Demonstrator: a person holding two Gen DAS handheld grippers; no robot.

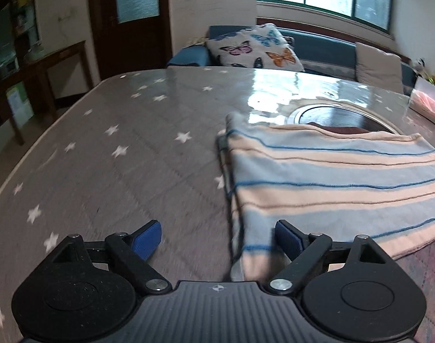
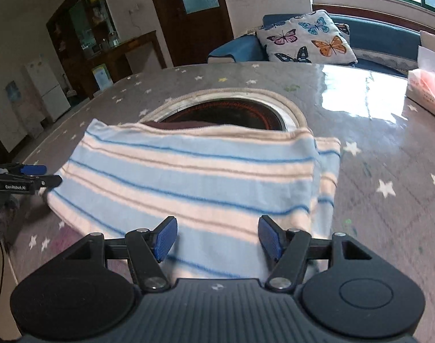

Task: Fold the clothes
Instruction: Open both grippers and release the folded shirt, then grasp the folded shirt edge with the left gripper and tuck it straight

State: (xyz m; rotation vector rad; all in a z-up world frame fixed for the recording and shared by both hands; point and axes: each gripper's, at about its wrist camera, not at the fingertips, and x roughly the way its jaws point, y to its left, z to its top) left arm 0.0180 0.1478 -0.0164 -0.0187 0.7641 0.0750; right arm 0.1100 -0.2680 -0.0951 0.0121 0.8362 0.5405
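A folded striped garment (image 1: 326,180), pale blue and cream with thin blue lines, lies flat on the grey star-patterned table (image 1: 117,157). It also shows in the right wrist view (image 2: 189,183). My left gripper (image 1: 219,238) is open and empty, low over the garment's left near corner, with its right pad (image 1: 287,237) over the cloth. My right gripper (image 2: 217,238) is open and empty above the garment's near edge. The left gripper (image 2: 31,175) also shows in the right wrist view, at the garment's left edge.
A round dark recess (image 2: 226,114) with a cloth rim sits in the table (image 2: 389,171) just behind the garment. A box of pink tissue (image 2: 429,91) stands at the far right. A blue sofa with a butterfly cushion (image 1: 251,48) is beyond the table.
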